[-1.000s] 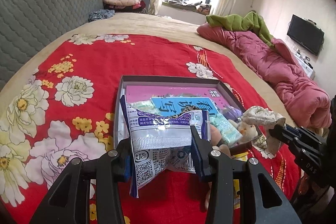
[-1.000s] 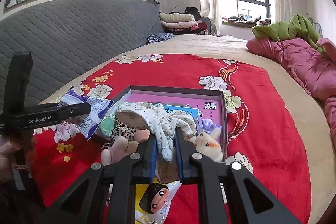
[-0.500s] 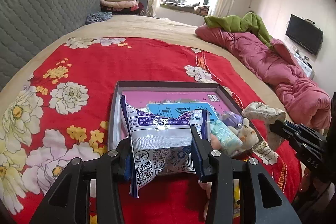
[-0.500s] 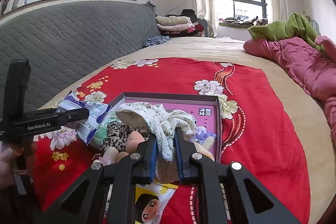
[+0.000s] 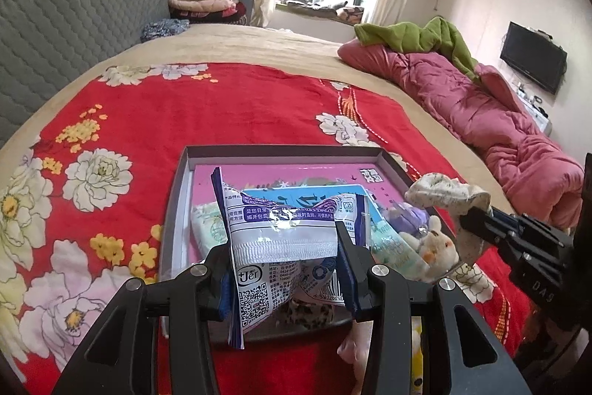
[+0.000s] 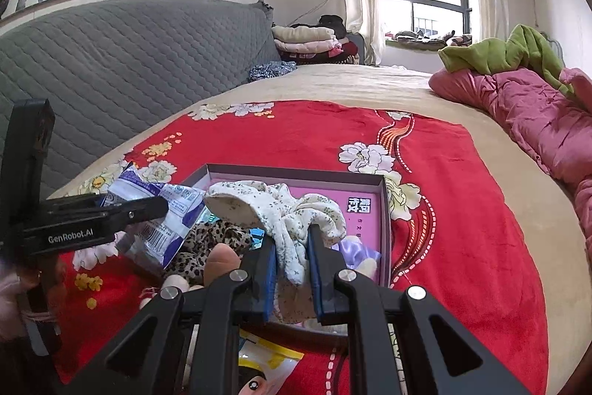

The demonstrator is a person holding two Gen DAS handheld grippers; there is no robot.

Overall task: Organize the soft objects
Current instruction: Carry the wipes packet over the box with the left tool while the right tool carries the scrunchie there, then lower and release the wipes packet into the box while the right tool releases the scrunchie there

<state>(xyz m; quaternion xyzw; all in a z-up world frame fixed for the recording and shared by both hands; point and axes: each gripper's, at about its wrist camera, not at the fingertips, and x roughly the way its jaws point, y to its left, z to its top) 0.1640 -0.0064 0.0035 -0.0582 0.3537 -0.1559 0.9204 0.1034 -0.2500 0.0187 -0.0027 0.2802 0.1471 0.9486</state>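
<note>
A: What has changed?

B: Both loads have advanced over the box (image 5: 281, 150). My left hand-held gripper (image 5: 283, 269) clamps the wipes packet (image 5: 281, 232); my right hand-held gripper (image 6: 292, 265) pinches the floral cloth (image 6: 281, 210). Release comes next.

Left gripper (image 5: 283, 261) clamps a white-and-blue packet (image 5: 281, 236) above the near edge of the box (image 5: 174, 210). Right gripper (image 5: 477, 223), far right, pinches a floral cloth (image 5: 444, 191).

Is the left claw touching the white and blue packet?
Touching. The left wrist view shows the left claw with both pads pressed against the sides of the white and blue packet, which bulges between them.
</note>
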